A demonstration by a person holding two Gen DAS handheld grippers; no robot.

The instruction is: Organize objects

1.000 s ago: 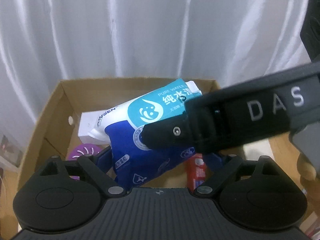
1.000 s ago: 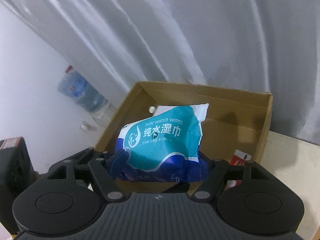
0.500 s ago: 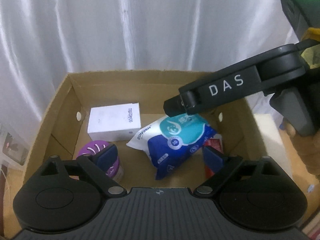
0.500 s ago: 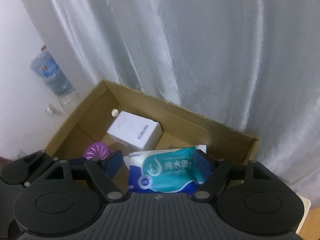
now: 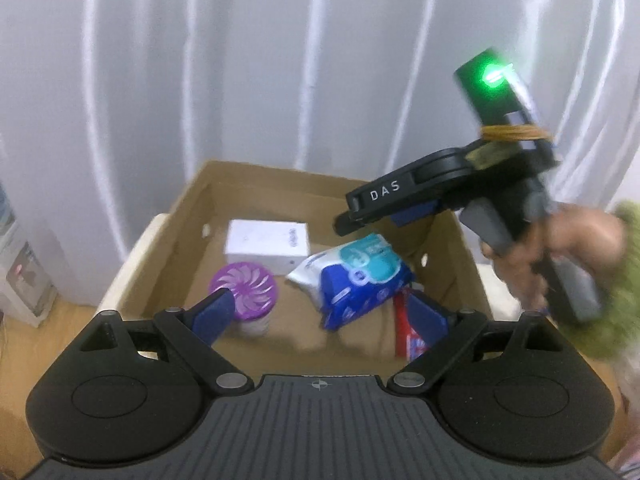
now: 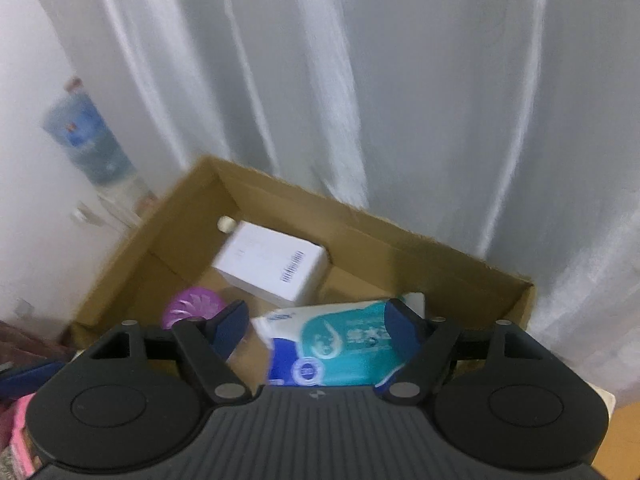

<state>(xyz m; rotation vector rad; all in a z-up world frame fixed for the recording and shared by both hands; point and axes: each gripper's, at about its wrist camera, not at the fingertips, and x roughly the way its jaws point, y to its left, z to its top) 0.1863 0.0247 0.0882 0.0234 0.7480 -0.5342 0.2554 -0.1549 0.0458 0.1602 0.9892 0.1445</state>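
Note:
A blue and teal pack of wet wipes [image 5: 352,276] lies in the cardboard box [image 5: 188,216], right of middle; it also shows in the right wrist view [image 6: 340,344]. My left gripper [image 5: 320,316] is open and empty, held above the box's near side. My right gripper [image 6: 316,328] is open and empty above the box; in the left wrist view it [image 5: 384,208] hangs over the far right of the box, held by a hand. The box also holds a white carton [image 5: 268,244], a purple air freshener [image 5: 244,292] and a red pack [image 5: 406,332].
White curtains [image 5: 240,80] hang behind the box. A water bottle [image 6: 84,140] stands at the back left in the right wrist view. A wooden surface [image 5: 48,320] shows left of the box. A green fuzzy sleeve [image 5: 616,280] is at right.
The right gripper let go of the wipes pack, which now lies in the box. Both grippers have pulled back and up from the box.

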